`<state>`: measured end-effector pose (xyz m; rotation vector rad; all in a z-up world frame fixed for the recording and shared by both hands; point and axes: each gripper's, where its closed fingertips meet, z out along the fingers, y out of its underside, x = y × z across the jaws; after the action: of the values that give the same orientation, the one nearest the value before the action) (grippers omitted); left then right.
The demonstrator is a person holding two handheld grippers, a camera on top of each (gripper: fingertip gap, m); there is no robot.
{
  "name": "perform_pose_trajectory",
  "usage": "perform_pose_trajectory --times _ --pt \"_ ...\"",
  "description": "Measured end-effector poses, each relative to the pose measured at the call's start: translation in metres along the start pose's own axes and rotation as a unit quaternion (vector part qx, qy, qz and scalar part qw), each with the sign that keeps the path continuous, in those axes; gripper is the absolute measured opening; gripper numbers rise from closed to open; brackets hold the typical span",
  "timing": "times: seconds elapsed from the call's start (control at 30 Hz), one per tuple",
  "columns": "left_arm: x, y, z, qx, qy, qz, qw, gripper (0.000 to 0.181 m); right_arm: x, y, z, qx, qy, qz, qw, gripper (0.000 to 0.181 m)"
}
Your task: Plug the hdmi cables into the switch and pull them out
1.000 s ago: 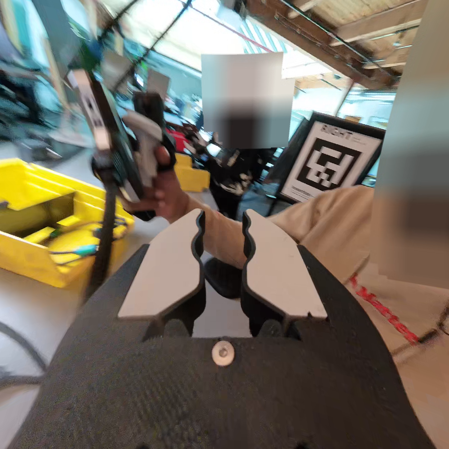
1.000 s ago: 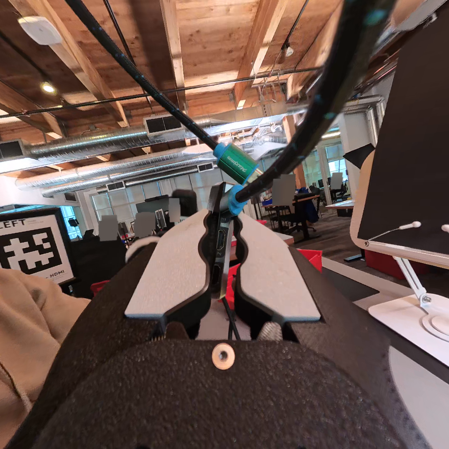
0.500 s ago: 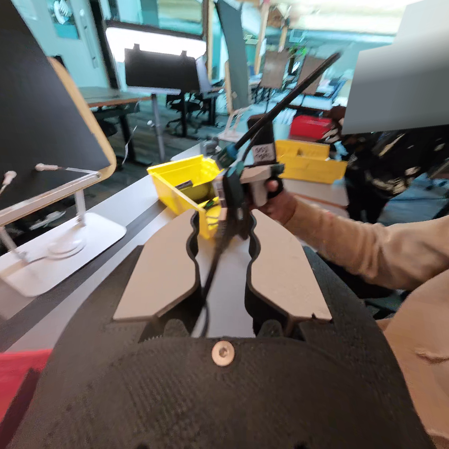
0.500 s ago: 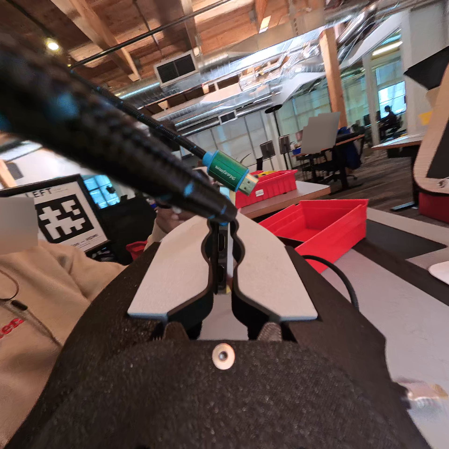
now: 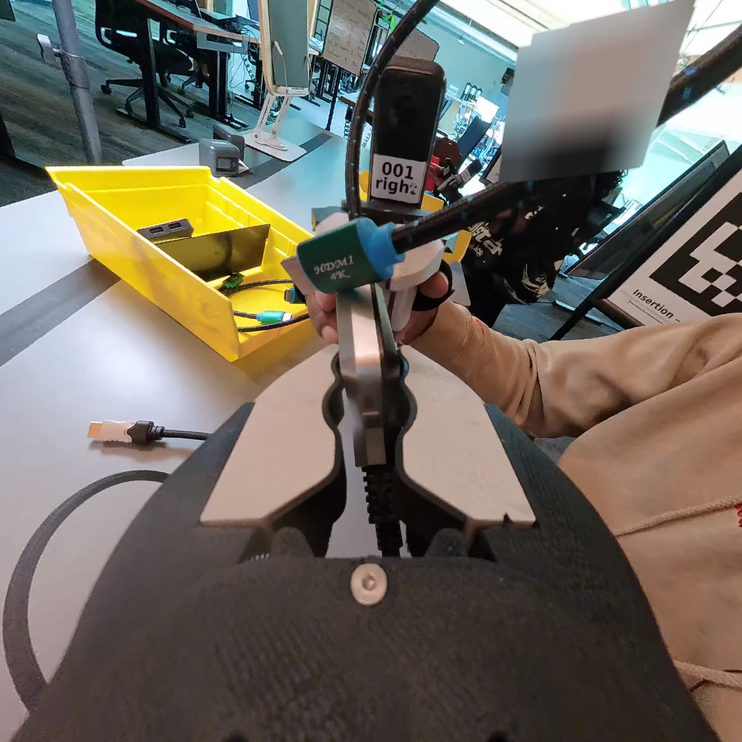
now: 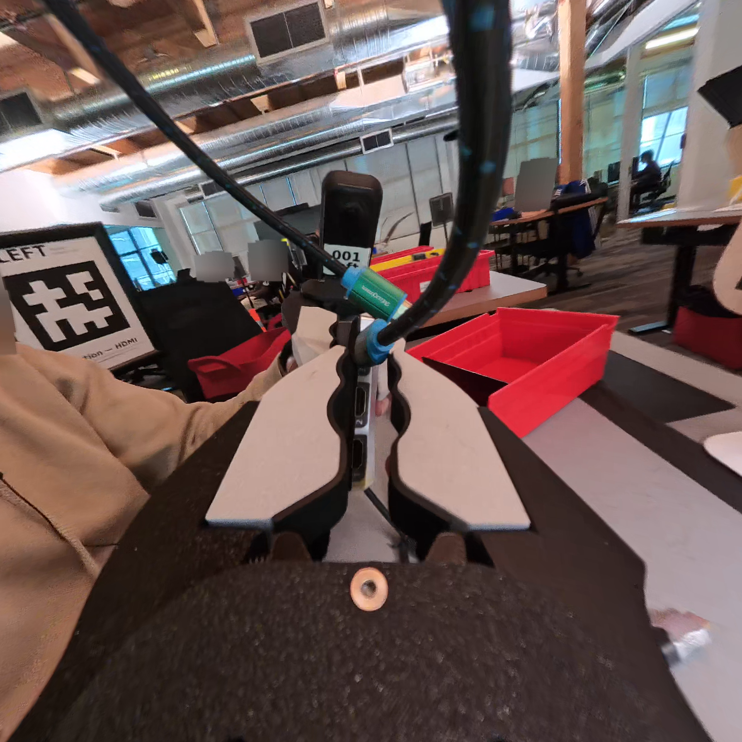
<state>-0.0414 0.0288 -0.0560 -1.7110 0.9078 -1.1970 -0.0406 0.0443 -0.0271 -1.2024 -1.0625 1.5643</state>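
**Left wrist view and right wrist view: HDMI switch held from both ends**

Left wrist view. A yellow bin [image 5: 132, 217] stands on the grey table [image 5: 100, 361], beyond and to the left of the fingers. It contains a small dark two-port box [image 5: 164, 231] at its far end, a dark divider panel [image 5: 229, 249] leaning across the middle, and coiled black cables with green plugs [image 5: 273, 317] at the near end. A loose cable with a pale plug [image 5: 116, 431] lies on the table outside the bin. The left gripper [image 5: 367, 373] has its jaws drawn in on the grey HDMI switch [image 5: 363, 381], at the end where a ribbed black lead leaves the body. A large green plug [image 5: 341, 267] with a blue collar crosses the switch's far end, in front of the right hand [image 5: 417, 317]. Whether that plug is seated cannot be settled from this angle.

Right wrist view. A red bin [image 6: 550, 385] sits on the table to the right of the fingers, its open side towards the camera. The right gripper [image 6: 369, 361] is nearly closed, with the switch standing edge-on between its jaws, flush against one finger and apparently pinched by the other. Two ports on the facing edge are open. A blue-collared plug [image 6: 371, 345] meets the switch near the fingertips, its thick braided cable curving upward. Just above it a second green plug [image 6: 375, 297] hangs with its metal tip bare.
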Motion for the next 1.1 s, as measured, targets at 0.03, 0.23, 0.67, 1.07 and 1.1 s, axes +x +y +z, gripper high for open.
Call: perform_pose_trajectory --times 0.03,0.23,0.67,1.07,1.1 --pt "0.000 0.001 -0.001 -0.001 0.002 -0.005 1.000 0.023 0.000 0.000 -0.002 -0.007 0.001 -0.007 1.000 0.018" --pt "0.003 0.003 0.003 -0.007 0.011 -0.012 1.000 0.023 -0.001 0.002 -0.001 -0.021 0.008 -0.016 1.000 0.016" --pt "0.017 -0.002 0.006 0.009 0.048 0.029 0.998 0.023 -0.016 -0.006 0.001 -0.023 -0.030 -0.033 0.999 0.012" --pt "0.001 -0.021 -0.041 0.068 0.038 0.024 0.997 0.022 -0.001 -0.082 -0.063 0.169 -0.011 0.026 0.985 0.011" --pt "-0.008 -0.025 -0.059 0.081 0.017 0.026 0.996 0.022 0.007 -0.090 -0.089 0.152 0.059 -0.038 0.986 0.011"
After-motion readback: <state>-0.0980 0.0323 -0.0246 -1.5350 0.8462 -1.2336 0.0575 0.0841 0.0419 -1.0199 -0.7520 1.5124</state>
